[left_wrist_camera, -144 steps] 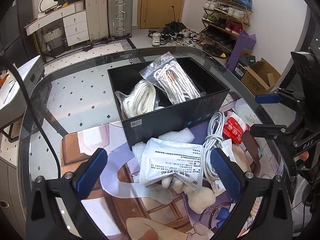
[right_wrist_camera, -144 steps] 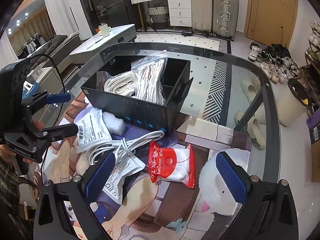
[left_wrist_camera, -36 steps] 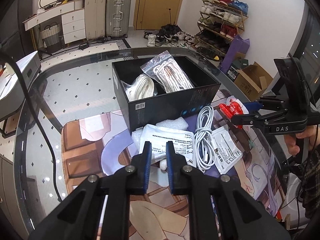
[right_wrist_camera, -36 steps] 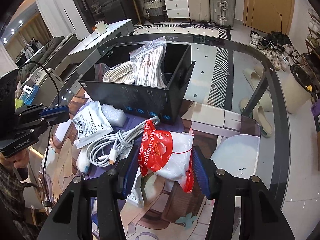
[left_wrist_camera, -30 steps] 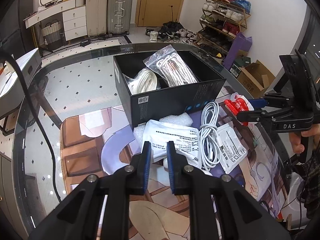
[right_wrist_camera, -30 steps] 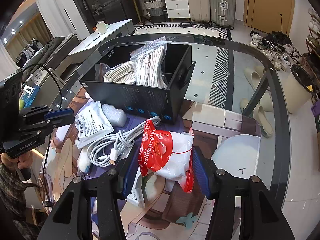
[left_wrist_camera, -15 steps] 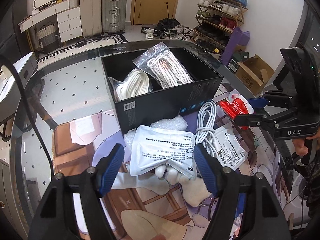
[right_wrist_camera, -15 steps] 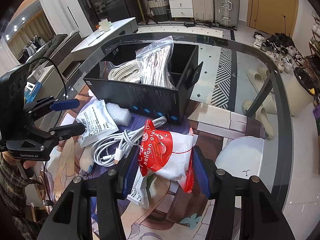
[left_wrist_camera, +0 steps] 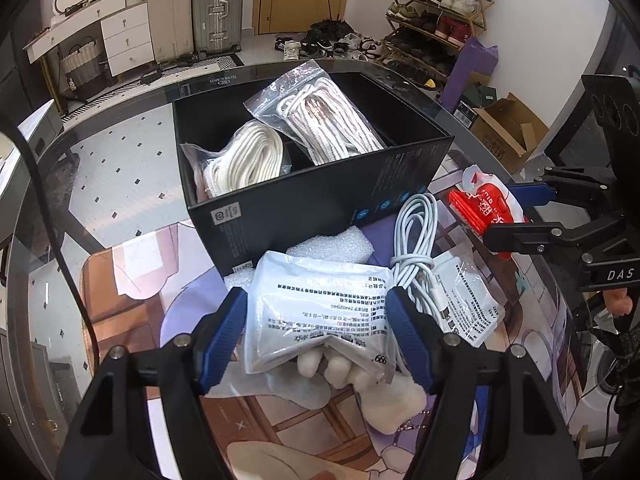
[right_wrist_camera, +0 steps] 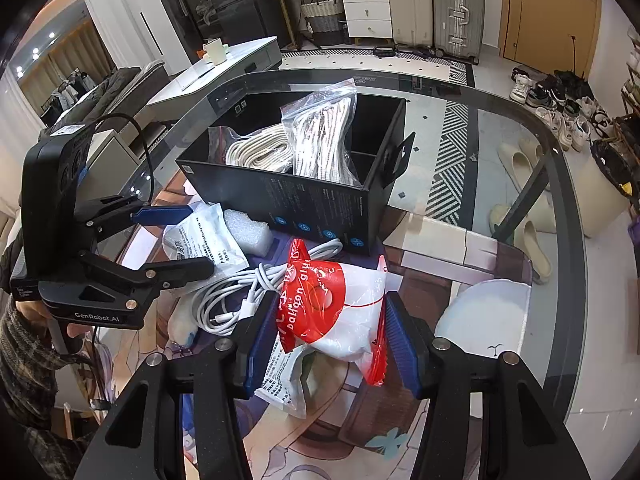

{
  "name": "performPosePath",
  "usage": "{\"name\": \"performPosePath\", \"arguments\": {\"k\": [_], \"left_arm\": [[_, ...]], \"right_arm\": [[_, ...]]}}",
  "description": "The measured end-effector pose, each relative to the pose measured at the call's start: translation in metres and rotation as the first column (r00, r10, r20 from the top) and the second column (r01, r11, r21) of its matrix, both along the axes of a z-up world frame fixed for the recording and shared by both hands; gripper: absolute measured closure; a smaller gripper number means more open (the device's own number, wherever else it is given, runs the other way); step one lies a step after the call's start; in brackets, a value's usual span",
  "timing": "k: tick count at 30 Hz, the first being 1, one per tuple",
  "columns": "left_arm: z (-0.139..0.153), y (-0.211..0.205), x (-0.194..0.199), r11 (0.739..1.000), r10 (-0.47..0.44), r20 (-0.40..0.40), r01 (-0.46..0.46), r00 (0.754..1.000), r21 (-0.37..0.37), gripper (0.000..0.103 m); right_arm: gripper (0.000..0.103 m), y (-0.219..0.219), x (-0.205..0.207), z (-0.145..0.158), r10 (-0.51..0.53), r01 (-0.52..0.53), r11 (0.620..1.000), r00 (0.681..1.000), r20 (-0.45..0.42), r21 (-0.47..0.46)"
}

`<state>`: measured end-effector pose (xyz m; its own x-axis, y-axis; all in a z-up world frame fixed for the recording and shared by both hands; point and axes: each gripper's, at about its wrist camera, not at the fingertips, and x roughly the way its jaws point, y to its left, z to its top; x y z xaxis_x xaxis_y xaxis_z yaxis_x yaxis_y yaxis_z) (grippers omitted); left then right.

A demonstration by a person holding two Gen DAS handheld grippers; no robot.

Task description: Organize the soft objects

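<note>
My left gripper [left_wrist_camera: 318, 334] is open, its blue fingers on either side of a white printed packet [left_wrist_camera: 320, 312] that lies on the mat over a white plush toy [left_wrist_camera: 384, 396]. My right gripper [right_wrist_camera: 328, 340] is shut on a red-and-white balloon bag [right_wrist_camera: 332, 304] and holds it above the mat. The black box [left_wrist_camera: 320, 196] holds two bags of white rope [left_wrist_camera: 320, 120]. A coiled white cable [left_wrist_camera: 416, 236] and a second flat packet [left_wrist_camera: 468, 300] lie in front of the box. White foam [left_wrist_camera: 332, 244] sits against the box wall.
The glass table [right_wrist_camera: 500, 160] carries a printed mat [left_wrist_camera: 132, 300]. Its edge curves close on the right in the right wrist view. Suitcases [left_wrist_camera: 196, 4], a shoe rack [left_wrist_camera: 436, 8] and a cardboard carton [left_wrist_camera: 504, 124] stand on the floor beyond.
My left gripper opened from shut and came down around the white packet. My right gripper took hold of the balloon bag, lifted it and keeps it.
</note>
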<state>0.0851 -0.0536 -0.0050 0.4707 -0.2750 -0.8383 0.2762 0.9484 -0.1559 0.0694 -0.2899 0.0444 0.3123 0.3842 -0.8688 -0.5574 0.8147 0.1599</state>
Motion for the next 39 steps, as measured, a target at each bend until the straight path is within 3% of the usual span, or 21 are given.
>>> {"name": "performPosePath", "arguments": {"k": [2, 3, 4, 18, 19, 22, 39], "left_arm": [[0.001, 0.001, -0.001, 1.000, 0.002, 0.000, -0.002, 1.000, 0.000, 0.047], [0.002, 0.002, -0.001, 1.000, 0.009, -0.001, -0.009, 1.000, 0.005, 0.061], [0.002, 0.004, -0.001, 1.000, 0.010, -0.004, -0.010, 1.000, 0.003, 0.063], [0.015, 0.002, -0.010, 0.999, -0.016, 0.000, 0.016, 1.000, -0.032, 0.078], [0.016, 0.002, -0.011, 0.999, -0.019, 0.002, 0.019, 1.000, -0.030, 0.097], [0.024, 0.005, -0.013, 0.999, -0.004, 0.013, 0.005, 1.000, -0.053, 0.097], [0.040, -0.001, -0.018, 0.999, -0.030, 0.017, 0.031, 0.999, -0.031, 0.101]], "right_arm": [[0.050, 0.001, -0.001, 0.001, 0.004, -0.004, 1.000, 1.000, 0.004, -0.001], [0.050, 0.002, -0.001, 0.002, 0.007, -0.007, 1.000, 1.000, 0.007, 0.000], [0.050, 0.003, -0.002, 0.004, 0.012, -0.012, 1.000, 1.000, 0.009, 0.002], [0.050, 0.021, -0.006, 0.021, 0.042, -0.042, 0.999, 0.999, 0.034, 0.022], [0.050, 0.022, -0.006, 0.021, 0.042, -0.043, 0.999, 0.999, 0.035, 0.023], [0.050, 0.023, -0.005, 0.023, 0.047, -0.048, 0.999, 0.998, 0.036, 0.023], [0.050, 0.025, -0.006, 0.036, 0.046, -0.049, 0.998, 0.997, 0.059, 0.038]]}}
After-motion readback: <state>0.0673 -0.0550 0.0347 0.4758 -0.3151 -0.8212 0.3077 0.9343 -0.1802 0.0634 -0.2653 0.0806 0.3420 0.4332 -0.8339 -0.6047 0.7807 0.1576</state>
